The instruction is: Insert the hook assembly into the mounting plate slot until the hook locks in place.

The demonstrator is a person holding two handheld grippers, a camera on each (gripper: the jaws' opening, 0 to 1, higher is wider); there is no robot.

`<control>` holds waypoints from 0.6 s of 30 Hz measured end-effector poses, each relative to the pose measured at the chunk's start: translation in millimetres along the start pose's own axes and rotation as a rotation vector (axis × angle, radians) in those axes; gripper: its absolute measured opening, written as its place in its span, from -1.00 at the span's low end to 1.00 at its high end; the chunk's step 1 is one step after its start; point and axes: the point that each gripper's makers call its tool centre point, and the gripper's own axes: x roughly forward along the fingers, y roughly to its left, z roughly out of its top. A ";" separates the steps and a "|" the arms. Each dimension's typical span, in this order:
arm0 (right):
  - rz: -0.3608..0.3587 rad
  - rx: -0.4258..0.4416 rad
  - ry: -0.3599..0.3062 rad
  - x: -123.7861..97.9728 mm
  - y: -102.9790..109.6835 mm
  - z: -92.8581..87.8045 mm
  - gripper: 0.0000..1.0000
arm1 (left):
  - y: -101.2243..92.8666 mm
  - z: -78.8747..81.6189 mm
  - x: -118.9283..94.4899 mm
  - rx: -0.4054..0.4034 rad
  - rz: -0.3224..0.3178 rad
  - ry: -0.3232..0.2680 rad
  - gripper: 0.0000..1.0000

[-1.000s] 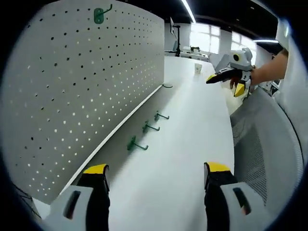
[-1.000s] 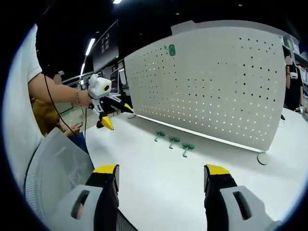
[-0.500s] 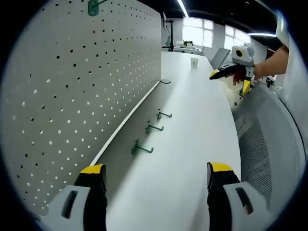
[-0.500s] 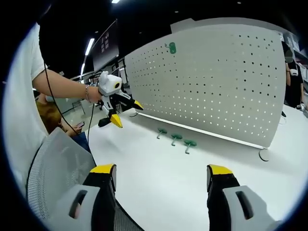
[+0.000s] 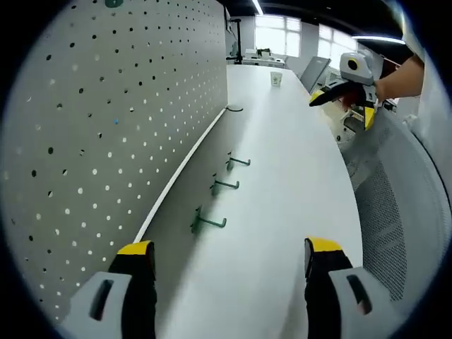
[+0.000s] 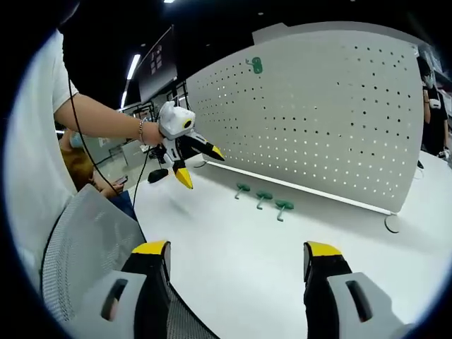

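Note:
A grey pegboard (image 5: 106, 120) (image 6: 318, 106) stands upright on the white table (image 5: 282, 183). One green hook (image 6: 256, 65) hangs high on it. Three loose green hooks lie in a row on the table by the board's foot: the nearest (image 5: 208, 223), the middle one (image 5: 224, 186) and the farthest (image 5: 236, 162); in the right gripper view this row of hooks (image 6: 263, 197) lies mid-table. My left gripper (image 5: 229, 251) (image 6: 201, 166) is open and empty, short of the nearest hook. My right gripper (image 6: 236, 248) (image 5: 342, 107) is open and empty, farther back over the table's edge.
A grey mesh chair back (image 5: 395, 212) (image 6: 85, 247) stands at the table's near edge. A paper cup (image 5: 276, 79) sits far down the table. A round disc (image 5: 234, 109) (image 6: 390, 224) lies at the board's far end. A person (image 6: 78, 162) sits behind.
The left gripper has moved in along the pegboard toward the loose hooks; in the right gripper view it has shifted right, nearer the hooks. Both grippers stay open.

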 end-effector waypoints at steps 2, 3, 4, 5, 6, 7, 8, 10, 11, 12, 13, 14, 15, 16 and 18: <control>-0.001 0.000 0.000 -0.4 -0.6 0.0 0.49 | 1.6 -0.5 2.9 0.014 -0.007 0.014 0.78; -0.003 0.002 0.002 -0.7 -0.9 -0.4 0.49 | 3.0 -1.2 4.5 0.018 -0.010 0.024 0.78; -0.003 0.003 0.003 -0.9 -1.1 -0.4 0.49 | 3.8 -1.1 5.6 0.021 -0.013 0.026 0.78; -0.004 0.003 0.003 -1.3 -1.4 -0.3 0.49 | 5.0 -0.4 7.3 0.022 -0.017 0.029 0.77; -0.007 0.001 0.003 -1.5 -1.9 -0.3 0.49 | 5.7 -0.1 8.5 0.025 -0.020 0.031 0.77; -0.007 0.003 0.005 -2.1 -2.4 -1.0 0.49 | 6.3 0.0 10.1 0.029 -0.023 0.035 0.77; -0.007 0.006 0.007 -2.3 -2.5 -1.5 0.49 | 7.2 -1.6 12.8 0.035 -0.031 0.045 0.77; -0.008 0.004 0.009 -2.7 -2.4 -2.0 0.49 | 8.4 -2.1 16.4 0.045 -0.038 0.059 0.76; -0.008 0.005 0.011 -3.0 -2.7 -2.5 0.49 | 8.4 -2.1 17.5 0.049 -0.041 0.062 0.76; -0.010 0.005 0.012 -3.5 -3.3 -3.0 0.49 | 8.6 -1.6 19.4 0.051 -0.046 0.066 0.76; -0.011 0.006 0.013 -3.8 -3.5 -3.2 0.49 | 9.1 -1.4 20.8 0.054 -0.047 0.068 0.76; -0.014 0.008 0.013 -4.6 -4.2 -3.6 0.49 | 9.4 -2.0 22.3 0.055 -0.051 0.073 0.76; -0.014 0.011 0.013 -5.1 -4.4 -4.0 0.49 | 9.7 -3.6 24.2 0.067 -0.055 0.086 0.75; -0.016 0.013 0.017 -5.8 -4.7 -5.2 0.50 | 10.0 -4.3 25.1 0.079 -0.054 0.094 0.75; -0.018 0.014 0.022 -7.1 -5.0 -6.7 0.50 | 9.0 -5.7 28.8 0.087 -0.066 0.106 0.75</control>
